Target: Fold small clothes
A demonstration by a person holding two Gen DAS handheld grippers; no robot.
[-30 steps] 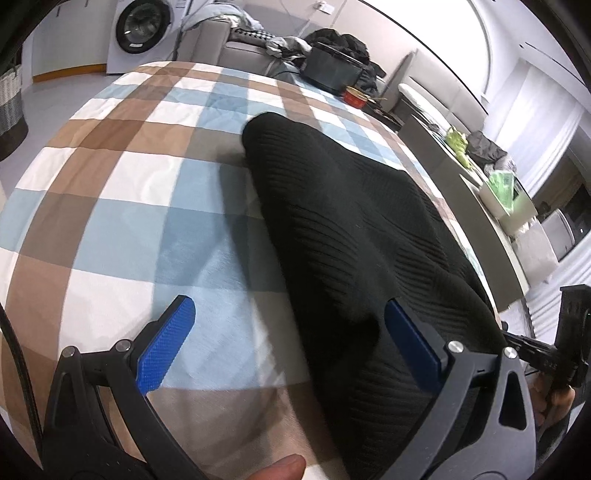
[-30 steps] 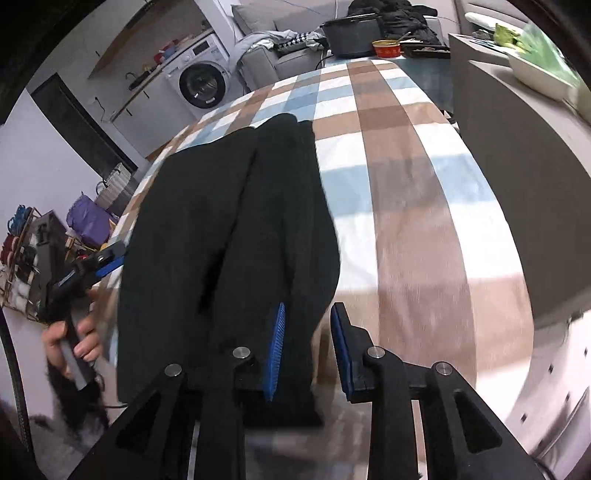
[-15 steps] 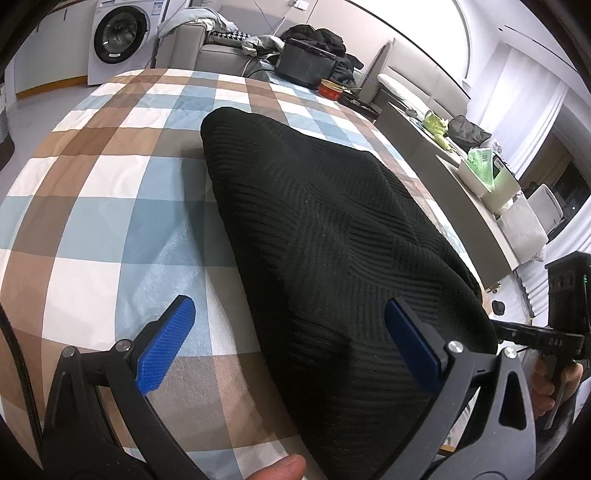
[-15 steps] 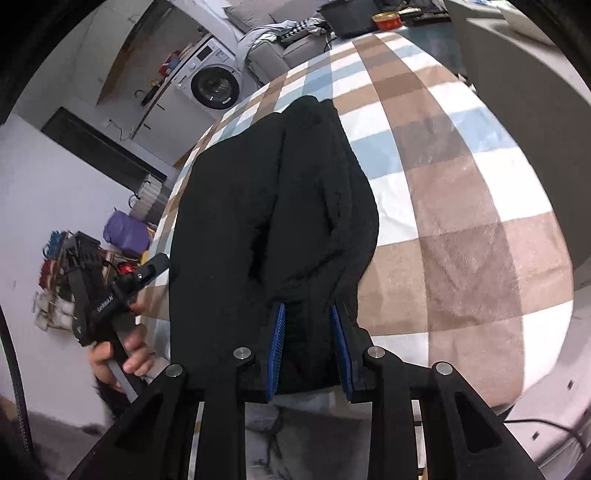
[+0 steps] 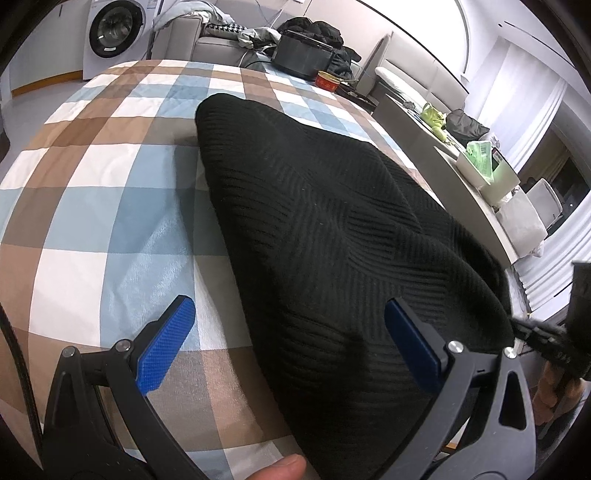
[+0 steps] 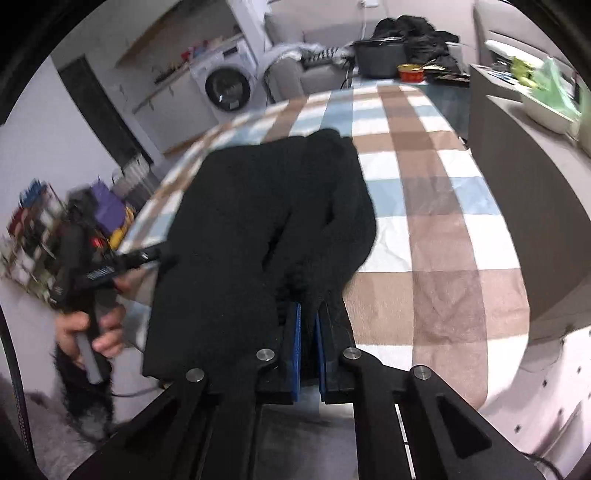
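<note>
A black ribbed knit garment (image 5: pixel 325 236) lies lengthwise on the checked tablecloth (image 5: pixel 110 206), its near end hanging over the table's front edge. My left gripper (image 5: pixel 288 332) is open, its blue pads wide apart, with the garment's near left part between and under them. My right gripper (image 6: pixel 308 332) is shut on the black garment (image 6: pixel 240 221) at its near right corner, the cloth pinched between the blue pads. The left gripper also shows in the right wrist view (image 6: pixel 147 254) at the garment's left edge.
A grey counter (image 6: pixel 524 192) with a white tray runs along the right of the table. A black bin (image 5: pixel 303 55), a red tin (image 5: pixel 327 79), a sofa and a washing machine (image 5: pixel 110 33) stand beyond the far end.
My right gripper closed on the garment's near corner. Both cameras shifted as the near end of the garment was drawn toward the table's front edge. The left gripper stayed open.
</note>
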